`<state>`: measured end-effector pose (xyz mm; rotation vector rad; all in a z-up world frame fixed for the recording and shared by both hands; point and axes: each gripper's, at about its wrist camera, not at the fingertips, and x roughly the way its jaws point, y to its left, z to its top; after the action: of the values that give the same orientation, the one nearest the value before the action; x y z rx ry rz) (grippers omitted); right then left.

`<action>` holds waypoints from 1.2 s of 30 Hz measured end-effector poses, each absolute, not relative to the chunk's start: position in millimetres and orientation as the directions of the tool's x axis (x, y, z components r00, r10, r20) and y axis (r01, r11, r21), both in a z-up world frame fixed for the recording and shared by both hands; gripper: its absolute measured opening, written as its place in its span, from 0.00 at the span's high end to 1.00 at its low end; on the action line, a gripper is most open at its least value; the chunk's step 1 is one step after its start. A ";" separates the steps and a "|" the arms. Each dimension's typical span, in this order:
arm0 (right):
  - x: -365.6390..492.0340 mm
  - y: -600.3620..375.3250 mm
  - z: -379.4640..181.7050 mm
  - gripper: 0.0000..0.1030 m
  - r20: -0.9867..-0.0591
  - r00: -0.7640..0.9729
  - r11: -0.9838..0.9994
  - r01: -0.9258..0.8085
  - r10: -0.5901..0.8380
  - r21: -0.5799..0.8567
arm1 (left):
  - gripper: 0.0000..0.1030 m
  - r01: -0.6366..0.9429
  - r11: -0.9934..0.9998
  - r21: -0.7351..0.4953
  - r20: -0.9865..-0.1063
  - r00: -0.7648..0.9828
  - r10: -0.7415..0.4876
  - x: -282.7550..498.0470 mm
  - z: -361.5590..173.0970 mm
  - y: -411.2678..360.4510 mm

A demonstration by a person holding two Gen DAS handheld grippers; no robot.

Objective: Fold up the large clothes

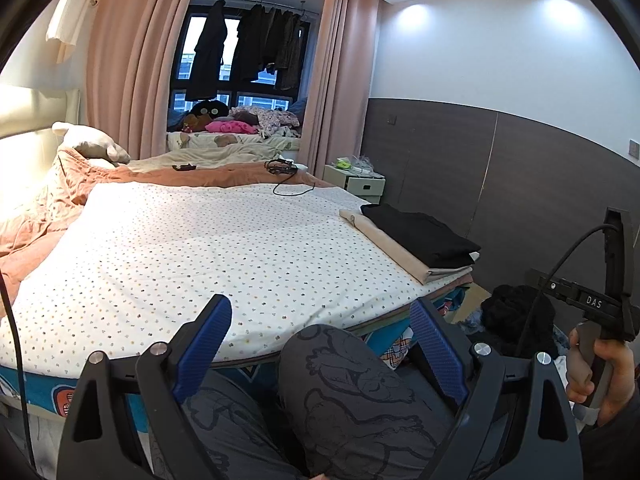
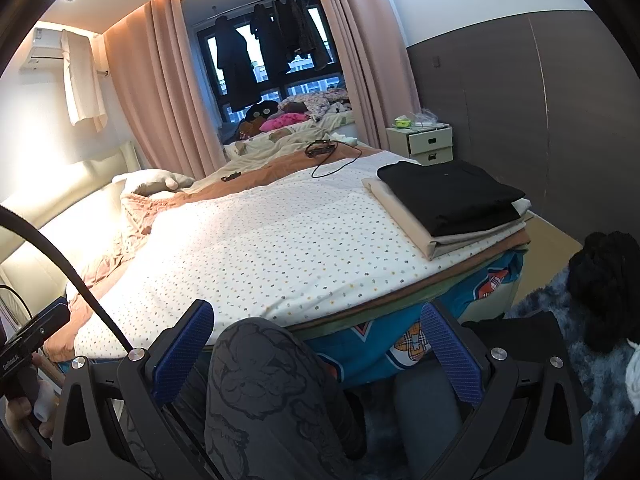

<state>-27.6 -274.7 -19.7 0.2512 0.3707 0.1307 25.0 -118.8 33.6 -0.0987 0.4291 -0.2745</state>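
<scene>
Hand-held grippers open above knees

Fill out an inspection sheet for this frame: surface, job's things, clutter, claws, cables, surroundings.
Surface: bed with dotted sheet, middle bare.
Job's things: folded black garment stacked on folded beige cloth at the bed's right corner; dark clothes heap on the floor.
Clutter: small black device on the orange blanket.
Claws: left claw open, empty; right claw open, empty; a knee shows between the fingers.
Cables: black cord loose on the bed.
Surroundings: pink curtains, clothes hanging at the window, nightstand.
</scene>
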 end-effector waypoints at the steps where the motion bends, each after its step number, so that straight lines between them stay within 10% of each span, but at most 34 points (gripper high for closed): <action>1: -26.4 -277.1 -19.9 0.00 -0.342 0.924 0.960 -0.081 0.173 0.267 | 0.10 0.236 0.961 -0.146 -0.394 0.877 -0.276 24.1 34.0 -119.1; 36: -37.2 -284.3 -16.0 0.00 -0.338 0.925 0.959 -0.082 0.174 0.271 | 0.10 0.201 0.966 -0.162 -0.326 0.913 -0.245 -4.7 41.4 -104.1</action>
<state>-37.2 -284.3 -16.0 0.2558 0.3678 0.1330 -4.7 -104.1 41.4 -0.1266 0.3513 -0.2300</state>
